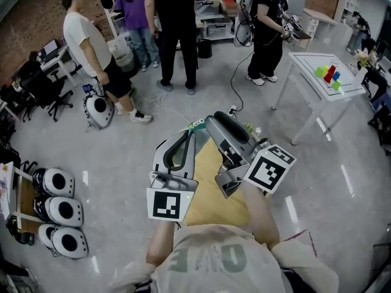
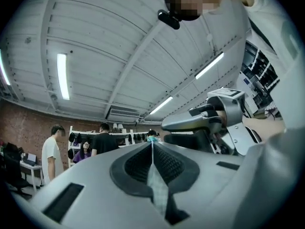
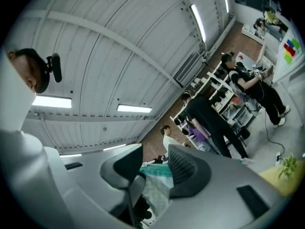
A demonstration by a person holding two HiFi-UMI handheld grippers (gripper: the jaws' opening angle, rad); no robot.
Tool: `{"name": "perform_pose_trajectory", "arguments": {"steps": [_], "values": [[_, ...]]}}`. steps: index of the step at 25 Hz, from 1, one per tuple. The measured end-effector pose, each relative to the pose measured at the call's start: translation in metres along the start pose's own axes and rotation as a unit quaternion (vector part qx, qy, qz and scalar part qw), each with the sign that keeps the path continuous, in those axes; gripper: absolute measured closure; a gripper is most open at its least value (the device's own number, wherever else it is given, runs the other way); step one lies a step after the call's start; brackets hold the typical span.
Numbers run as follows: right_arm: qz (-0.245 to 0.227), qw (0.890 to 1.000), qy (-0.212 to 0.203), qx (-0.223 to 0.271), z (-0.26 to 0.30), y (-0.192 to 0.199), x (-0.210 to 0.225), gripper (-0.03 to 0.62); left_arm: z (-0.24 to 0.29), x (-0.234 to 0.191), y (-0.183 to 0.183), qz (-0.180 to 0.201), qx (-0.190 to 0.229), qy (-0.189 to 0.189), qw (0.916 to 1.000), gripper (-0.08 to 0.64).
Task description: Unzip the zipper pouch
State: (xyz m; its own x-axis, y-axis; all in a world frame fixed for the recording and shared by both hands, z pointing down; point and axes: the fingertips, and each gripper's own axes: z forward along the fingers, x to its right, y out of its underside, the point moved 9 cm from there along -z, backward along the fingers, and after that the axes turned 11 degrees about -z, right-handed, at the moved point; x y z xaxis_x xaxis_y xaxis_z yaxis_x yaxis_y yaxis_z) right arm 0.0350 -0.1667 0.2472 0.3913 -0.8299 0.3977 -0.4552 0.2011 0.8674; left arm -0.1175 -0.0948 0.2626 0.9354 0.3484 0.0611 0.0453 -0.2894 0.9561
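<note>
The zipper pouch is held up in the air, pinched in the clenched left tool; the right tool stands released, fabric loose between its jaws. The pouch is judged light and limp — best taken taut along the teal edge.

The left forearm and right forearm reach forward, holding the two grippers close side by side and tilted slightly upward. The left gripper has its jaws pressed together on a thin sliver of pouch fabric. The right gripper has its jaws apart, with fabric seemingly loose between them.
</note>
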Motion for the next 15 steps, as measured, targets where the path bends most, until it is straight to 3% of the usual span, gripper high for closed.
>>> {"name": "perform_pose_trajectory", "arguments": {"steps": [4, 8, 15], "values": [[0.054, 0.998, -0.021, -0.010, 0.007, 0.006, 0.007, 0.436, 0.002, 0.007, 0.001, 0.050, 0.001, 0.005, 0.9987, 0.528], [0.115, 0.992, -0.048, -0.001, 0.010, 0.011, 0.008, 0.437, 0.001, 0.014, 0.007, 0.119, -0.030, 0.014, 0.9924, 0.528], [0.177, 0.982, -0.060, 0.021, 0.009, 0.019, 0.009, 0.479, -0.003, 0.014, 0.011, 0.131, -0.041, 0.005, 0.9905, 0.528]]}}
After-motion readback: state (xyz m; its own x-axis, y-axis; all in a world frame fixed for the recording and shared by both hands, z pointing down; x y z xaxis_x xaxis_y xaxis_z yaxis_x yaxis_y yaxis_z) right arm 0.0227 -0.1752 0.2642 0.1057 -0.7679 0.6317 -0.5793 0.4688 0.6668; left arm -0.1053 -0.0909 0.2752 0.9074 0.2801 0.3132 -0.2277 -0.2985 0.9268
